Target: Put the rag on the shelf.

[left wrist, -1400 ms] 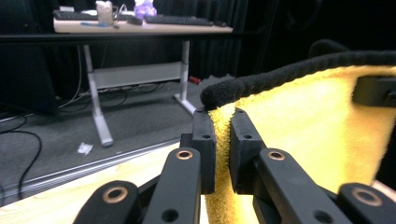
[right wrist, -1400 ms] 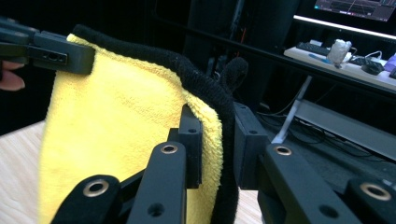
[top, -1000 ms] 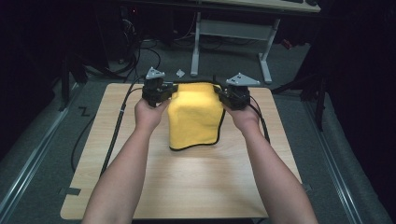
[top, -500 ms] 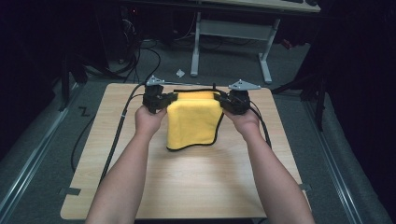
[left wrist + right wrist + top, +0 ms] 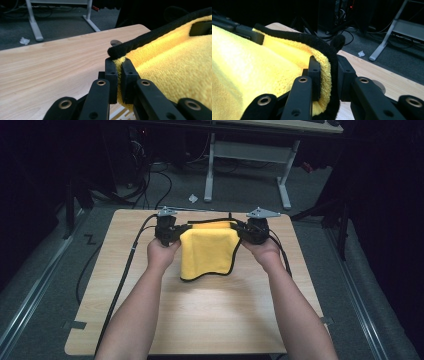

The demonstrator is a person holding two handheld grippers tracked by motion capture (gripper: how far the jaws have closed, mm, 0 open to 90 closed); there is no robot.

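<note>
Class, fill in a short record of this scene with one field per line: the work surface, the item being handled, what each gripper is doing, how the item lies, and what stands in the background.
Surface: light wooden table
Item: yellow cloth with black edging
Left gripper: jaws shut on one top corner of the cloth
Right gripper: jaws shut on the other top corner, over the black edging
Lie of the item: top edge held stretched between the grippers, the rest draped toward the person, lower edge on the table
Background: white desk frame on grey floor, crumpled scrap of paper

Table brightly lit from above, surroundings nearly black, close foreground perhaps slightly soft.
</note>
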